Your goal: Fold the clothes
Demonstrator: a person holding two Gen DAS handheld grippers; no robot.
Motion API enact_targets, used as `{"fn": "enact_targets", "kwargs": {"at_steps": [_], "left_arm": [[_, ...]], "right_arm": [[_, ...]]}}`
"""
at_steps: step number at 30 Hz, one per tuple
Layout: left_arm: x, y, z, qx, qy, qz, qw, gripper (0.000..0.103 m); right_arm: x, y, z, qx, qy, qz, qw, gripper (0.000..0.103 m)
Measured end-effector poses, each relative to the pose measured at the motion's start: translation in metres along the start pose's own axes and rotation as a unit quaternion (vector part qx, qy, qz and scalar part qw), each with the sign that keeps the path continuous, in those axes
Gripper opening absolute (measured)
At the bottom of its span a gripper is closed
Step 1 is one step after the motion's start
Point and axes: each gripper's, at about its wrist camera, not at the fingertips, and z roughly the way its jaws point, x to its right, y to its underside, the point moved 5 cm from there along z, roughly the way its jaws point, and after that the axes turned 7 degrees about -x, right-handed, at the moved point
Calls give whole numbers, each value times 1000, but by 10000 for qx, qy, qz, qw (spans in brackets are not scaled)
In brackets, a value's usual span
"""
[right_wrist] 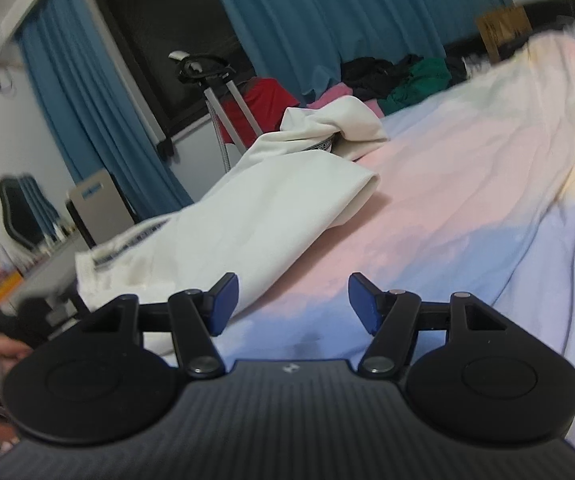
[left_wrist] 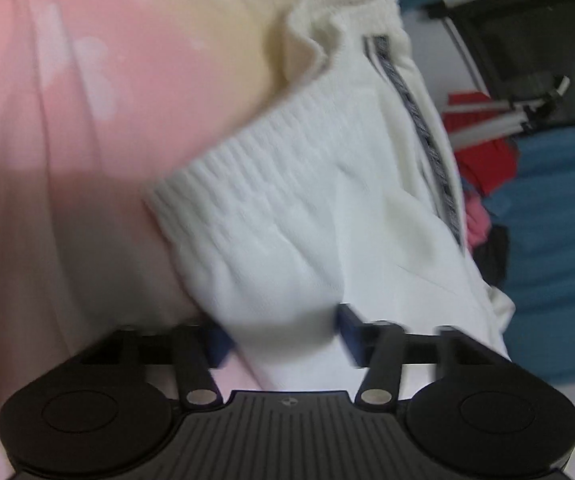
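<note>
A: What's lying on the bed [right_wrist: 467, 200], biggest thing first?

B: The pastel pink, blue and yellow bedsheet is covering it, and one white garment [right_wrist: 255, 216] with a dark patterned stripe is lying along its left side, stretching from near to far. At the far edge a pile of other clothes [right_wrist: 399, 76] is waiting: I'm counting roughly five colours, red, pink, black, green and a bit more black, though I cannot tell the exact number of pieces.

A: Which step is in hand?

B: By my reading, the white garment is being gathered for a fold. In the left wrist view its near end is bunching between the fingers of the left gripper [left_wrist: 283, 338]. They are standing part-spread with cloth between them, but the blur is hiding whether the pads are actually pressing on it, so I cannot tell if it is pinched.

A: And the right gripper [right_wrist: 293, 304]?

B: Its fingers are spread wide and holding nothing, hovering over the sheet just right of the garment's near edge.

A: What is the next move calling for?

B: Probably a firm pinch on the left, then the right taking a matching edge so both lift together.

A: Counts?

B: Two grippers, one white garment, one pile.
</note>
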Motion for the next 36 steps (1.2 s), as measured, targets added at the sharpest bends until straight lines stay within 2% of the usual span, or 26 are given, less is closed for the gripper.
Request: {"fn": "enact_targets", "kwargs": {"at_steps": [1, 3, 6, 9, 12, 16, 18, 20, 24, 27, 29, 30, 31, 32, 34, 36], "left_arm": [[-2, -1, -1, 85, 37, -63, 9999, 30], [-4, -5, -10, 308, 130, -66, 9994, 17], [-2, -10, -37, 694, 293, -110, 9971, 10], [6, -15, -70, 980, 528, -47, 9938, 9], [17, -20, -102, 1247, 842, 112, 9886, 9], [36, -24, -120, 1444, 1259, 233, 9812, 9], [53, -26, -114, 1534, 1271, 348, 9793, 9], [54, -28, -112, 1553, 1248, 381, 9792, 9], [42, -36, -104, 1464, 1194, 230, 9817, 9], [34, -44, -96, 1488, 1140, 246, 9820, 9], [32, -47, -86, 1485, 1046, 275, 9830, 9], [31, -48, -81, 1483, 1000, 289, 9834, 9], [30, -49, -79, 1482, 980, 304, 9836, 9], [29, -50, -78, 1480, 961, 318, 9838, 9], [29, -53, -76, 1442, 983, 331, 9841, 9], [29, -54, -79, 1453, 1021, 330, 9835, 9]], "right_arm": [[2, -1, 0, -7, -71, 127, 9999, 64], [4, -1, 1, -46, -215, 357, 9991, 64], [8, -3, 5, -134, -402, 714, 9966, 64], [6, -10, 11, -202, -435, 768, 9959, 64], [-3, -21, 25, -243, -17, 140, 9996, 64], [-9, -31, 67, -513, 453, -501, 9964, 64], [-12, -34, 94, -619, 754, -724, 9926, 64], [-16, -40, 120, -635, 915, -795, 9906, 64], [-17, -53, 167, -561, 1077, -645, 9905, 64], [-17, -63, 190, -447, 1036, -393, 9928, 64], [-17, -67, 200, -390, 1100, -386, 9924, 60], [-16, -69, 203, -365, 1150, -411, 9918, 54], [-15, -71, 205, -330, 1213, -425, 9912, 40], [-13, -73, 203, -282, 1291, -425, 9903, 32], [-12, -79, 199, -188, 1446, -508, 9880, 22], [-19, -89, 187, -99, 1600, -875, 9832, 15]]}}
